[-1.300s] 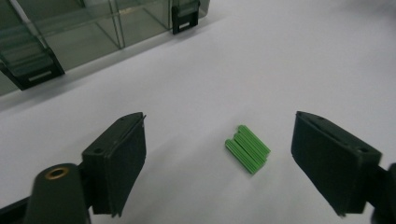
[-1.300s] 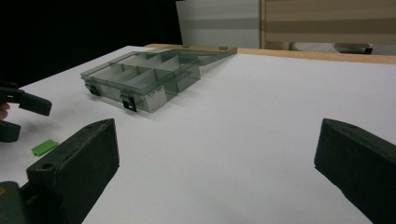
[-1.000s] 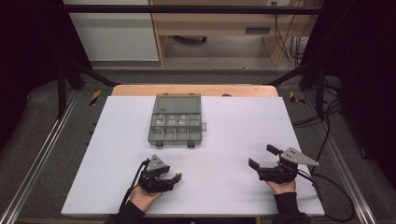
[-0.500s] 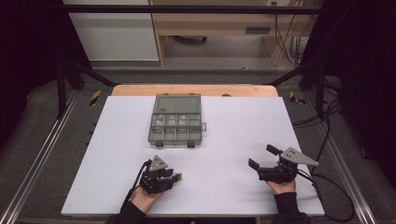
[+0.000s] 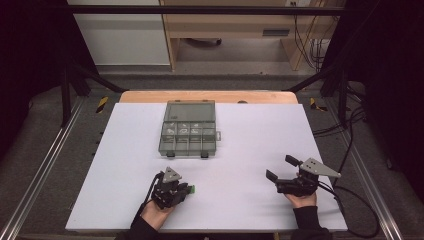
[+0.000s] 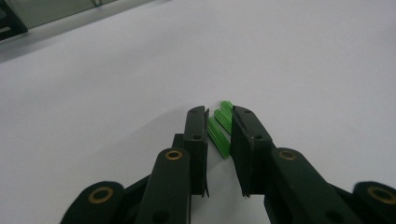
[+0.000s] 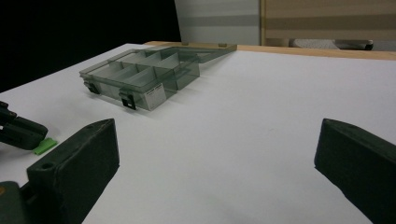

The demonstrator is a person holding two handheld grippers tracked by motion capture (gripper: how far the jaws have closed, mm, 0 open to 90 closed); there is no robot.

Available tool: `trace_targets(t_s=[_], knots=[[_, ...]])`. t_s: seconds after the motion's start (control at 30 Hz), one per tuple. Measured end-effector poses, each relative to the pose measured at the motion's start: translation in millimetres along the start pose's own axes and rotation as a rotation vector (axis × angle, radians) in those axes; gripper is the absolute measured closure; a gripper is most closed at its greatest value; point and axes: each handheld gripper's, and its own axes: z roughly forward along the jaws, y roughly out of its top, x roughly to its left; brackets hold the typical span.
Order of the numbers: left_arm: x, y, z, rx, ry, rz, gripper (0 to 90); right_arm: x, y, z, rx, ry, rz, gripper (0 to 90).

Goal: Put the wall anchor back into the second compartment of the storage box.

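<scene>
Two small green ribbed pieces (image 6: 219, 135) lie side by side on the white table (image 5: 250, 135) between the black jaws of my left gripper (image 6: 218, 114). The jaws have just been closing and now touch the pieces on both sides. In the high view the left gripper (image 5: 187, 190) sits near the table's front left, with a green tip (image 5: 192, 189) poking out at its right. My right gripper (image 5: 281, 168) rests at the front right with its jaws wide apart and nothing between them; its own view (image 7: 217, 135) has bare table there.
A smoky clear compartment box (image 5: 189, 131) stands open mid-table toward the back, lid laid flat behind it, with small pale items in some cells. The same box (image 7: 140, 77) appears upper left in the right gripper view. A wooden edge (image 5: 210, 96) borders the far side.
The left gripper's jaws have drawn together around the green pieces. Both hands have stayed where they were, and the right gripper is unchanged.
</scene>
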Motion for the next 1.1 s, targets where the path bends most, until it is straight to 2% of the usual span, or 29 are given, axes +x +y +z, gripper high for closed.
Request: trace_targets(t_s=[0.33, 0.73, 0.9, 1.1], knots=[[-6.6, 1.2, 2.8, 0.007, 0.020, 0.013, 83.4, 0.2, -0.2, 0.6, 0.003, 0.000, 0.004, 0.3], [-1.2, 1.9, 2.0, 0.009, -0.010, 0.002, 84.7, 0.2, 0.0, 0.2, 0.001, 0.001, 0.004, 0.3], [0.5, 3.3, -3.0, -0.007, -0.002, 0.003, 84.7, 0.3, -0.1, 0.3, 0.003, 0.001, 0.004, 0.3], [6.2, 9.6, -15.4, -0.052, -0.007, -0.001, 84.7, 0.4, 0.0, -0.1, 0.003, 0.000, 0.003, 0.3]])
